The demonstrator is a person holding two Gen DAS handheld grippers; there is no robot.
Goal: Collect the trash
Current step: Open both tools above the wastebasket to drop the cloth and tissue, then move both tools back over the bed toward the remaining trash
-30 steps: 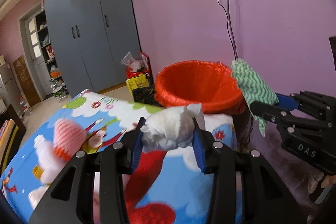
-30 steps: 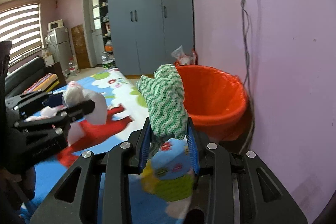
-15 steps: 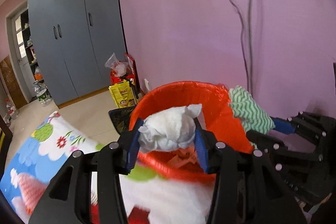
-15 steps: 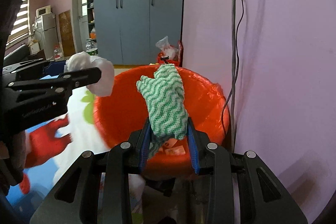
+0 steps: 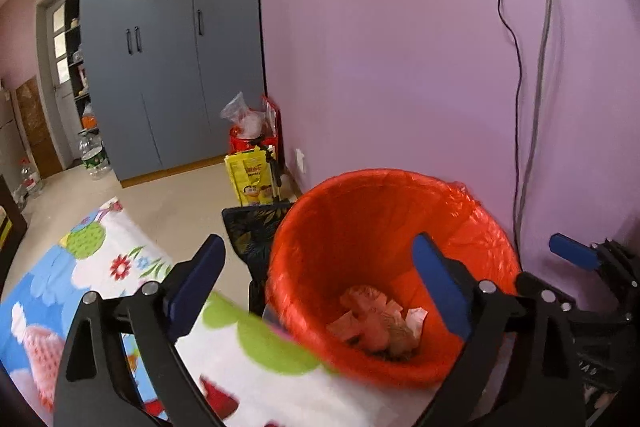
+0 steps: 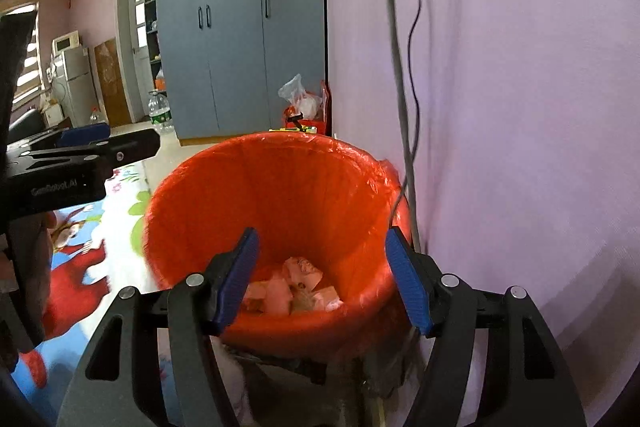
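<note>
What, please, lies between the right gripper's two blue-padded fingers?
Nothing is held there. In the right wrist view the right gripper, jaws opening, frames only the orange-lined bin and crumpled trash below.

Both tools over the orange bin (image 5: 400, 267), jaws opening (tissue, green cloth gone from them)

The orange bin (image 5: 400, 211) is wide open on top. At 3 o'clock the purple wall (image 5: 400, 47) and hanging cords (image 5: 520, 131) block the way.

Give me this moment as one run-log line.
left hand-held gripper: opening, nothing between jaws | right hand-held gripper: opening, nothing between jaws | bin: under both, crumpled paper inside
</note>
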